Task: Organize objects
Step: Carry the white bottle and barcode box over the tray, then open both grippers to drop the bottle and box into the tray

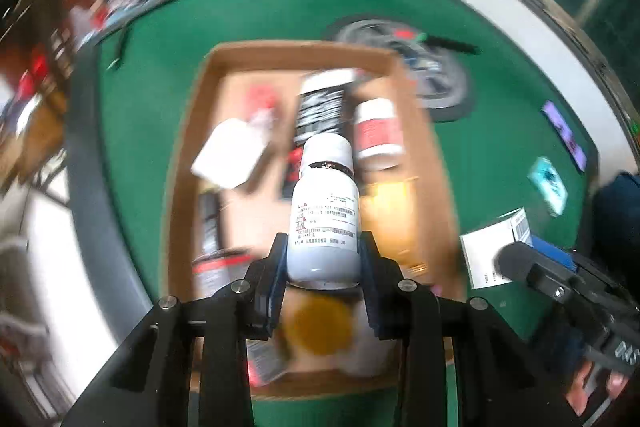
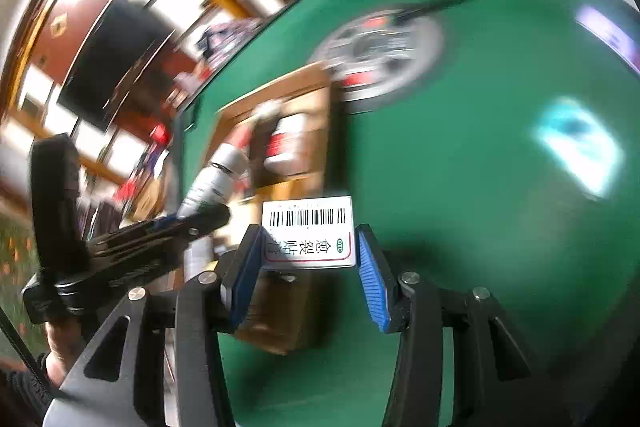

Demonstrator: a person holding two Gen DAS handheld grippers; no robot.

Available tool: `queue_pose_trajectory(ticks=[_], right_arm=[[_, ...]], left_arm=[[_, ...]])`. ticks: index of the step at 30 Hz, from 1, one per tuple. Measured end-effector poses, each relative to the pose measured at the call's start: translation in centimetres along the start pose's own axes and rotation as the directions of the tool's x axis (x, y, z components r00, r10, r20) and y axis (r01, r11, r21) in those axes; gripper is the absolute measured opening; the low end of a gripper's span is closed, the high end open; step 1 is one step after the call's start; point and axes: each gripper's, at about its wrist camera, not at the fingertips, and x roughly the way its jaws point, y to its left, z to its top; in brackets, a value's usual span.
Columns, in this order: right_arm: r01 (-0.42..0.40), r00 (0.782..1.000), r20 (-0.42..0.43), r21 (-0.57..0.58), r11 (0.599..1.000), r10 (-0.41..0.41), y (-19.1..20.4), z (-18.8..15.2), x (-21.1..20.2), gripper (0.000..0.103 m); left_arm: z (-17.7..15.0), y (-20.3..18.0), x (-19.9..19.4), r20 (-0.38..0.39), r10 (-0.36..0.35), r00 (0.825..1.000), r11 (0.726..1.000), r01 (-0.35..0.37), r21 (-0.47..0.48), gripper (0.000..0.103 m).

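Green felt tabletop [image 1: 132, 131] fills both views; brown cardboard tray [image 1: 192, 115] sits mid-frame in the left wrist view, bottles and packets lying inside. Left gripper [image 1: 324, 259] clamps a white plastic pill bottle [image 1: 326, 211] lower centre, above the tray. Right gripper [image 2: 310, 267] pinches a white barcoded carton [image 2: 310, 231], lower centre, over the felt beside the tray

Both wrist views close, angled down; share cardboard box [image 1: 404, 99] [image 2: 280, 87], green table [image 1: 140, 107] [image 2: 480, 187]
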Motion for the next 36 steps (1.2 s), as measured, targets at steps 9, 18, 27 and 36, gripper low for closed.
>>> queue_pose_trajectory(ticks=[9,18,27,36], right_arm=[[0.038,0.994,-0.096,-0.118,0.992,-0.05,5.9,-0.7,5.3,0.045],[0.126,0.987,-0.072,-0.179,0.976,-0.141,6.2,0.1,4.2,0.069],[0.179,0.983,-0.028,-0.032,0.983,-0.18,-0.6,-0.7,-0.7,0.07],[0.286,0.955,-0.074,-0.027,0.958,-0.287,-2.0,-1.2,-1.0,0.07]], left_arm=[[0.2,2.0,0.3,0.044,0.027,0.999,0.999,-0.025,-0.047,0.029],[0.0,1.5,-2.6,0.154,0.122,0.981,0.992,-0.114,-0.062,0.06],[-0.8,-4.1,-2.8,0.089,0.055,0.995,0.998,-0.057,0.025,0.063],[-0.5,-8.6,-4.3,0.107,0.094,0.99,0.988,-0.106,0.11,0.063]])
